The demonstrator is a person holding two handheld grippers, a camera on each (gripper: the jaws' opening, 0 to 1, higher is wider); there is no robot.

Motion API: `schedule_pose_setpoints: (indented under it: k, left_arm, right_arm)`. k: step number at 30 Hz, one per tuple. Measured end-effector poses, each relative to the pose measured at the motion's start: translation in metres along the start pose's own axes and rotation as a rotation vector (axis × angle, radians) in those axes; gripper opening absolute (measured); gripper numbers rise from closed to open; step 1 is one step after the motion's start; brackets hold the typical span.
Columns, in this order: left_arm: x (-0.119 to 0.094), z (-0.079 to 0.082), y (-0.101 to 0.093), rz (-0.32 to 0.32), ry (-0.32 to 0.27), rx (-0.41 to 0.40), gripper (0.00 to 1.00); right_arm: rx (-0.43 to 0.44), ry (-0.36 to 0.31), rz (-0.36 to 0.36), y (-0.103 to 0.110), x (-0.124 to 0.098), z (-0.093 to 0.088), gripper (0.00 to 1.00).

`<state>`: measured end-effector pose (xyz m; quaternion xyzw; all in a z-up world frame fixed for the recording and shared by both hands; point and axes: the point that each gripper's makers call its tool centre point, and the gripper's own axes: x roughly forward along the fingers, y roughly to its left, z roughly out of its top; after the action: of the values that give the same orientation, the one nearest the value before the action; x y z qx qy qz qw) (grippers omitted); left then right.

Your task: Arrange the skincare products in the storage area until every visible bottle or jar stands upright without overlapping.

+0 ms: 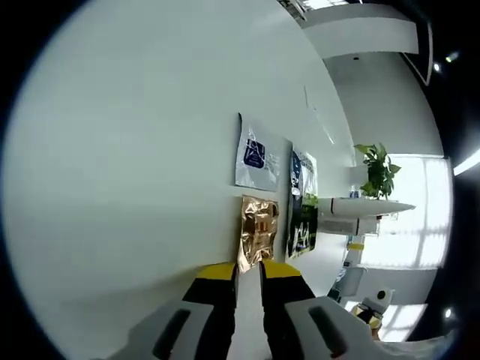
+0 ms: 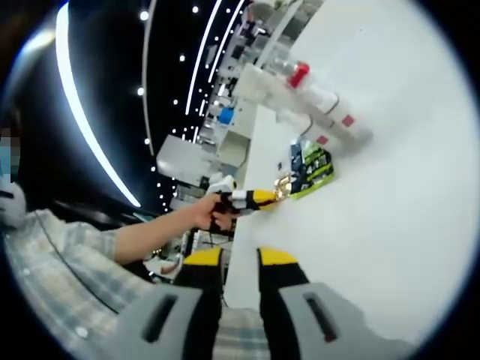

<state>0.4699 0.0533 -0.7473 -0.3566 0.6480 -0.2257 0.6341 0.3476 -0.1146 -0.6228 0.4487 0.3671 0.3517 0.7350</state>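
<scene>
White table (image 1: 112, 187), gold sachet (image 1: 258, 232) just beyond left gripper (image 1: 248, 271)

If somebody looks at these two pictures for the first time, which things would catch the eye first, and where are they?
In the left gripper view, a shiny gold packet lies on the white table just ahead of the left gripper, with a white packet and a dark green packet beyond it. In the right gripper view, a person's hand holds that gripper at the packets, and clear bottles, one with a red cap, lie tipped over farther along the table.
</scene>
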Motion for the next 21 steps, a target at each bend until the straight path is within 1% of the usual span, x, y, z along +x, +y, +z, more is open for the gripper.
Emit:
schedule_pose_setpoints:
  k: [7,13,16,20,21]
  left_arm:
    - [-0.006,-0.002,0.001,0.004,-0.002,0.002,0.15]
    - [-0.015,-0.003,0.005,0.024,-0.029,0.014,0.20]
    - [-0.018,-0.007,0.004,0.032,-0.039,0.040,0.22]
    - [-0.024,-0.013,0.001,0.019,-0.078,0.058,0.24]
    - [-0.026,-0.014,0.000,0.018,-0.099,0.073,0.25]
  right_arm:
    - [-0.007,0.003,0.007,0.002,0.002,0.000,0.16]
    - [-0.016,0.000,0.009,0.005,0.001,-0.001,0.16]
    - [-0.021,0.000,0.011,0.006,0.000,-0.001,0.16]
    - [-0.032,-0.003,0.017,0.010,-0.001,-0.002,0.16]
    - [-0.037,-0.002,0.020,0.012,-0.001,-0.003,0.16]
